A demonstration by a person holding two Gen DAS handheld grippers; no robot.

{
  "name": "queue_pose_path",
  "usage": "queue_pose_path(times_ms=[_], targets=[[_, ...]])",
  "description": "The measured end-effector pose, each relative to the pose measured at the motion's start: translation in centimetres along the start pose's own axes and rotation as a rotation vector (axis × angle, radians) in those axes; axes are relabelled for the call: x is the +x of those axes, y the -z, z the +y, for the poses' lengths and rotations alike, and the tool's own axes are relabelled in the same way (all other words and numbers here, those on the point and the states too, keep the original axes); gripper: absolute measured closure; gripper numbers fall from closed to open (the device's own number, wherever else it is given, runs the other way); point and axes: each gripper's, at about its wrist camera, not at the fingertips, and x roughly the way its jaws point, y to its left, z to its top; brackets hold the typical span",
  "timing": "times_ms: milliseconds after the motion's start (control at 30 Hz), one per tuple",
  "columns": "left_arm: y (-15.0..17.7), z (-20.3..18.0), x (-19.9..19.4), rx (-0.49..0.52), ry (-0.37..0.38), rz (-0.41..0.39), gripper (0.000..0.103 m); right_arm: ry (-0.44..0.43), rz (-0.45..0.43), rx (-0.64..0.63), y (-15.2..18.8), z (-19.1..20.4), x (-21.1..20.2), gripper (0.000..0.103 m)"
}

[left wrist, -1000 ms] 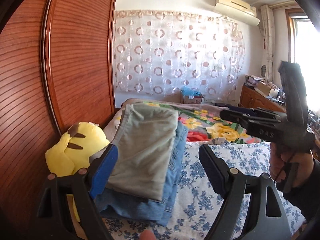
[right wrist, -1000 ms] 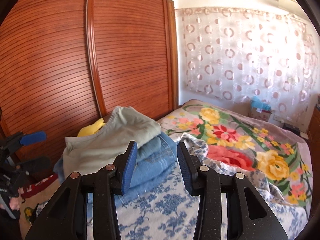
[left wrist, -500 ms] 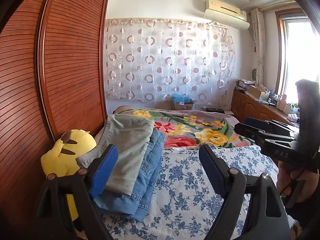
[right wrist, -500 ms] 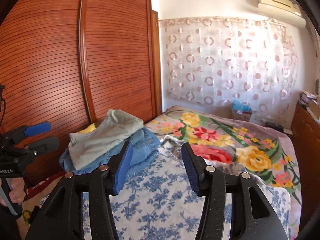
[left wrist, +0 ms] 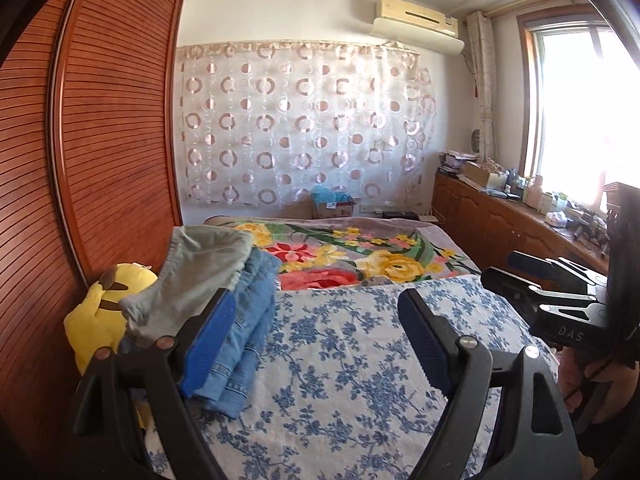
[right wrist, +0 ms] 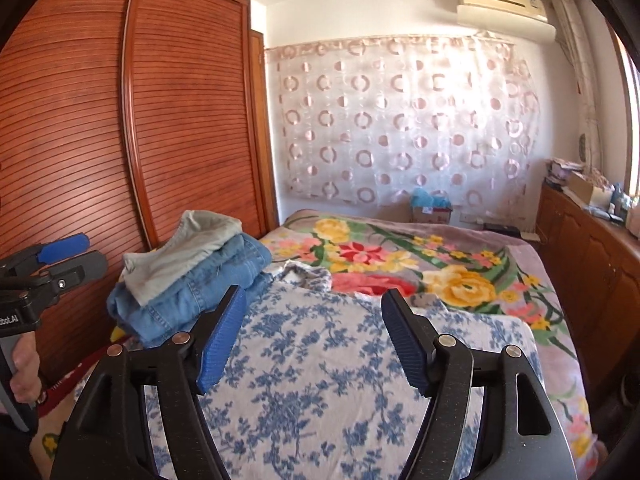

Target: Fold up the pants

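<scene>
At mid-left of both views, the folded grey-green pants [left wrist: 200, 276] sit on top of folded jeans [right wrist: 200, 280], a neat stack at the bed's [left wrist: 340, 360] left edge, next to the wardrobe [right wrist: 180, 120]. A yellow plush toy [left wrist: 96, 312] is wedged btwn stack & wardrobe in the left-wrist view. Folds look flat, edges roughly aligned, so by my read this pair is done & parked. No unfolded pants visible on the blue-flower sheet or the floral blanket [right wrist: 440, 264] behind it, so can't tell if more are left.

Left tool [left wrist: 316, 336], lower centre of its view: released, jaws wide, nothing btwn them. Right tool [right wrist: 312, 336], lower centre of its view: also released, jaws have just been opening, nothing btwn them, only bare sheet beyond. Each tool shows at the other view's edge, clear of the stack. Prob. end of this fold cycle.
</scene>
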Motion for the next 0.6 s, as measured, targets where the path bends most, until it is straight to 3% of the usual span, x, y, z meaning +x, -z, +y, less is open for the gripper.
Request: queue_pose_path(times_ms=[600], targets=[[2.7,-6.5,-4.8,0.053,0.110,0.012,0.019,0.184,-0.004,0.094,5.7,-2.7,-10.9,0.031]])
